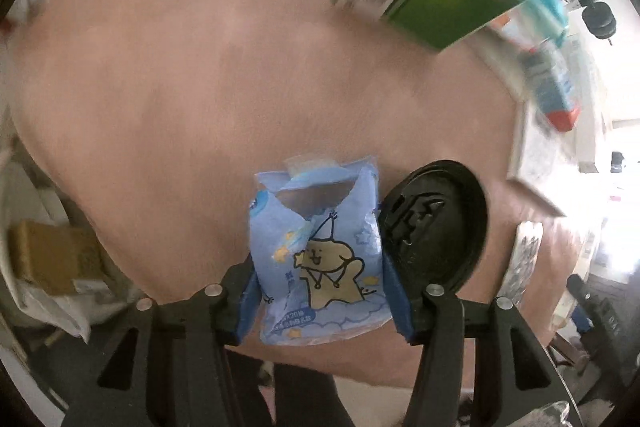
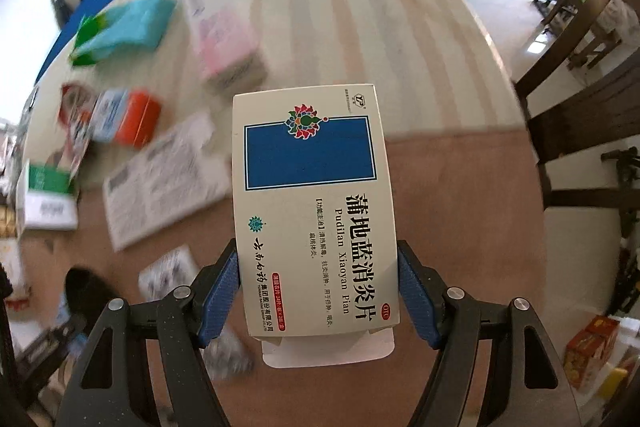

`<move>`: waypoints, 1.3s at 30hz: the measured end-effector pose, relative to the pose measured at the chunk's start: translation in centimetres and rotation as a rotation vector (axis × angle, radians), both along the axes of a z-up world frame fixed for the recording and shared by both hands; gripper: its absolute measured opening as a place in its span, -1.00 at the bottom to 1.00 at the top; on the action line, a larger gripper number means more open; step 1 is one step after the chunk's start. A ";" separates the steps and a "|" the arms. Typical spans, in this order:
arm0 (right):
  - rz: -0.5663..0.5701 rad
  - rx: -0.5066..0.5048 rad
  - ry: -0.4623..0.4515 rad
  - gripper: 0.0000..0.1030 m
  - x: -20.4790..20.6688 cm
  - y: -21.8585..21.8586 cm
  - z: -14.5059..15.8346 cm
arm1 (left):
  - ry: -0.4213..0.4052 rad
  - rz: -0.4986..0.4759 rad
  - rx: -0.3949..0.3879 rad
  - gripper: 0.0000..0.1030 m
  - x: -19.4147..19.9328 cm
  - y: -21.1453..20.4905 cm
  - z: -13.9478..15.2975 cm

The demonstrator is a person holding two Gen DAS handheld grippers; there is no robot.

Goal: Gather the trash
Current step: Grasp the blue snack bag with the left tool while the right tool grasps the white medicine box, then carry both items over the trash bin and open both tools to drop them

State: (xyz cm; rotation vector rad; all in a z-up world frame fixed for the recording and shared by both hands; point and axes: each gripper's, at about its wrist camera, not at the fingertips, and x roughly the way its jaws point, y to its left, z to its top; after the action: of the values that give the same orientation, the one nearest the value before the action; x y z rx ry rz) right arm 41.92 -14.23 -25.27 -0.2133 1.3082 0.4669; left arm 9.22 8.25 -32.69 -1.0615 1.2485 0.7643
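The left hand-held gripper (image 1: 320,291) pinches a blue tissue packet (image 1: 318,259); the right hand-held gripper (image 2: 318,291) pinches a white medicine box (image 2: 316,211) above the desk (image 2: 440,195).

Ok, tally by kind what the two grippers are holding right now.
white medicine box: 1
blue tissue packet: 1
Total: 2

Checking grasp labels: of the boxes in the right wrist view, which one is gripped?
The white box with the blue rectangle, between the right gripper pads; the pink box lies on the table.
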 end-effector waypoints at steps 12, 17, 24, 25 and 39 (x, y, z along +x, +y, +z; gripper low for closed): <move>0.019 -0.089 0.075 0.55 -4.0 -2.0 -4.5 | -0.033 -0.080 0.001 0.09 -0.6 -1.2 -1.9; 0.040 -0.110 0.056 0.56 -4.8 -2.2 -5.0 | -0.080 -0.067 -0.007 0.10 -1.2 -1.0 -1.1; 0.079 -0.080 0.093 0.82 -6.3 -0.5 -5.8 | -0.210 -0.007 -0.076 0.11 -3.4 0.5 -2.2; 0.082 -0.079 0.095 0.82 -6.5 -0.5 -5.9 | -0.177 -0.020 -0.051 0.11 -3.5 0.4 -2.1; 0.138 -0.121 -0.039 0.43 -11.0 -0.6 -4.8 | 0.041 -0.170 0.240 0.10 -1.9 -1.9 2.2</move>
State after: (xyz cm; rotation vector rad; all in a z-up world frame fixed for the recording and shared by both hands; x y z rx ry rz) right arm 30.93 -14.82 -30.06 -0.4131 1.2899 0.4981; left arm 7.32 6.32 -30.53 -0.7392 1.2299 0.7859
